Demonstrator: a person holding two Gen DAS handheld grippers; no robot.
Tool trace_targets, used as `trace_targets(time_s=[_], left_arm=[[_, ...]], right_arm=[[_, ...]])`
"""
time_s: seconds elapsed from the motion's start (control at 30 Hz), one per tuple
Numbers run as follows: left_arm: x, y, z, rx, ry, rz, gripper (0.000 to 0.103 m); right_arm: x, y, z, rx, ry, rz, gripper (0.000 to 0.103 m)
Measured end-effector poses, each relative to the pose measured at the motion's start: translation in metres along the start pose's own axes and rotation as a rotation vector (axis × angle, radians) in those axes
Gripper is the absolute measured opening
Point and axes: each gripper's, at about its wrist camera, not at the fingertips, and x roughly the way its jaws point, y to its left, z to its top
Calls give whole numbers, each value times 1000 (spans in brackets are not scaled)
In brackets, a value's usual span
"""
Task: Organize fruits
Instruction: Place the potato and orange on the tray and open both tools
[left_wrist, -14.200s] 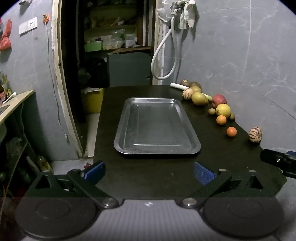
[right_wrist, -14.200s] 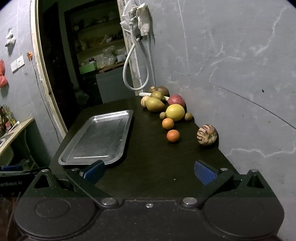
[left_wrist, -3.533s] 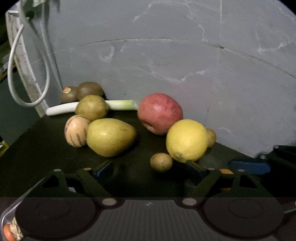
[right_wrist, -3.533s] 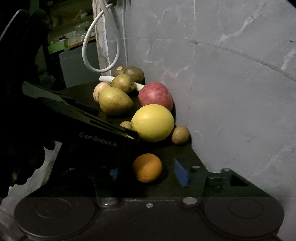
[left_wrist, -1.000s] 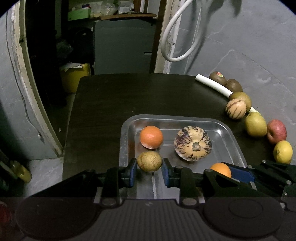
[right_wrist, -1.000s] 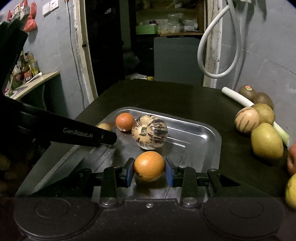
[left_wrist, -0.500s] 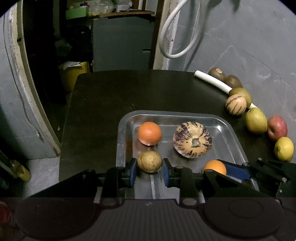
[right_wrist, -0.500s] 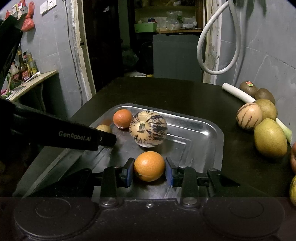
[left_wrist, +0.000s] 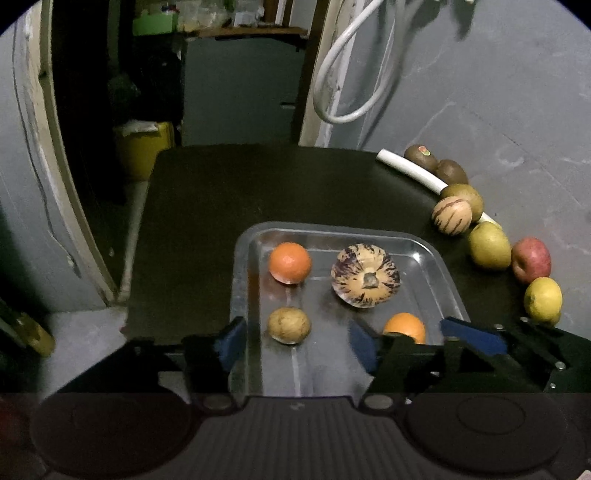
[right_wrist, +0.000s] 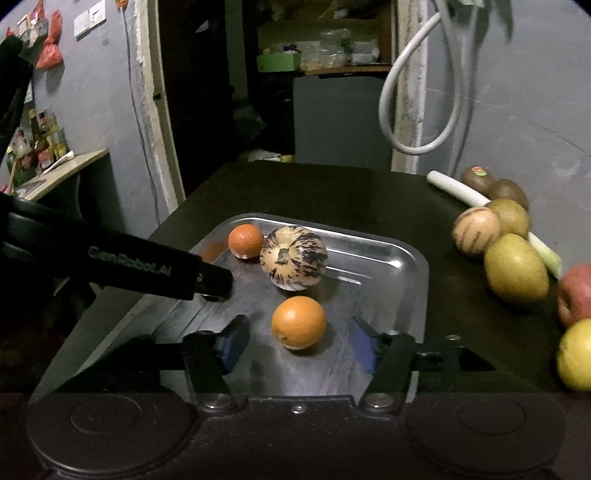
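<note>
A steel tray (left_wrist: 436, 258) (right_wrist: 410, 258) on a dark table holds two oranges, a striped melon (left_wrist: 365, 275) (right_wrist: 293, 257) and a small brown fruit (left_wrist: 289, 325). My left gripper (left_wrist: 293, 343) is open, its pads either side of the brown fruit, which rests on the tray. My right gripper (right_wrist: 297, 345) is open around the near orange (right_wrist: 299, 322) (left_wrist: 404, 326), which rests on the tray. The far orange (left_wrist: 290, 262) (right_wrist: 245, 240) lies at the tray's back left. The left gripper's body (right_wrist: 122, 269) hides the brown fruit in the right wrist view.
Along the wall at the right lie two kiwis (left_wrist: 421, 157), a white leek (left_wrist: 410, 171), a small striped melon (left_wrist: 451, 215), a pear (left_wrist: 489, 245), a red apple (left_wrist: 532, 260) and a lemon (left_wrist: 543, 299). A doorway and a yellow bin (left_wrist: 144, 147) are behind the table.
Both grippers have opened. The brown fruit and the near orange, held half a second ago, now rest on the tray.
</note>
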Motion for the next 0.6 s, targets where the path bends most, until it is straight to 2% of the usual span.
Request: trace_targets(time_s=[0.1, 0.27, 0.4, 0.6], left_arm=[[-17, 2, -2, -2, -27, 1, 87], [-46, 10, -15, -6, -67, 24, 101], [-66, 16, -31, -19, -84, 20, 102], [-85, 24, -62, -40, -56, -12, 102]], right_arm=[[-15, 3, -4, 19, -14, -18, 76], [-46, 9, -14, 58, -33, -39, 90], [-75, 17, -27, 83, -57, -50, 96], [-112, 29, -50, 107, -42, -78, 100]])
